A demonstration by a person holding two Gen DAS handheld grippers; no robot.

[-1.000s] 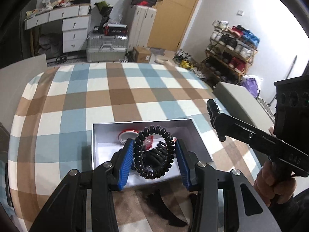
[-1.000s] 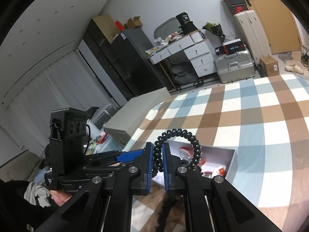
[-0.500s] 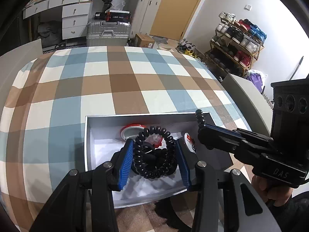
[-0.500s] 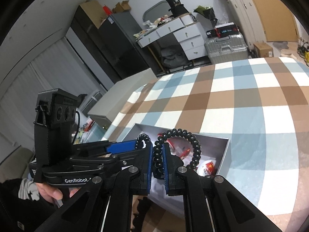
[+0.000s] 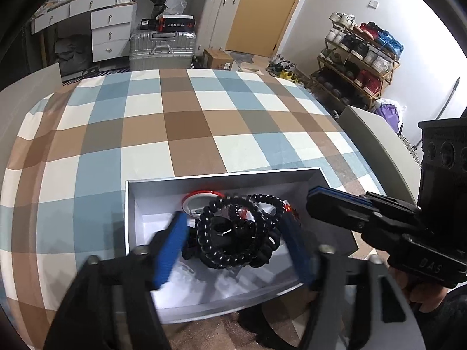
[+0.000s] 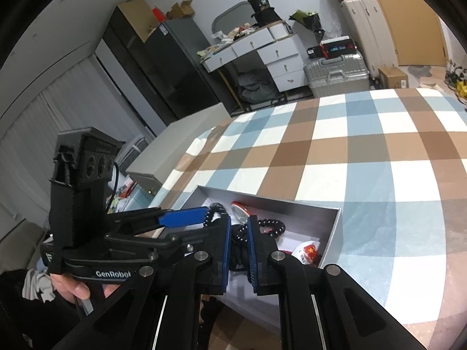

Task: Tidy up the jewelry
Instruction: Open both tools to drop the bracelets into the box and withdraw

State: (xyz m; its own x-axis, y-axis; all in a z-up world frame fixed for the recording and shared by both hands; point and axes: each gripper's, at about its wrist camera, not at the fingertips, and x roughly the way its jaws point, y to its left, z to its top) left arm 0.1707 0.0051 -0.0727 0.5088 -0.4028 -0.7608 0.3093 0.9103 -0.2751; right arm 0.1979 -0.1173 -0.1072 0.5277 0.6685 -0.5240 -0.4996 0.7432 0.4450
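Note:
A grey open box [image 5: 221,179] sits on the checked cloth, also in the right wrist view [image 6: 332,227]. In it lie a black coiled bead bracelet [image 5: 233,233], other black jewelry, a red-rimmed round piece [image 5: 201,198] and a red-and-white badge [image 6: 306,252]. My left gripper [image 5: 233,245] is open over the box, its blue pads either side of the bracelet, not touching it. My right gripper [image 6: 239,248] hovers over the box's right end with its jaws slightly apart and nothing clamped; the black beads [image 6: 271,224] lie below it. It shows in the left wrist view [image 5: 335,204] too.
The checked cloth [image 5: 189,122] covers the table beyond the box. A grey panel [image 5: 376,143] stands at the table's right edge and another [image 6: 181,143] at the left. Drawers, suitcases and a shoe rack stand in the room behind.
Both grippers dropped toward the box. The right gripper let go of the black coiled bracelet, which now lies in the box. The left gripper's jaws opened wider.

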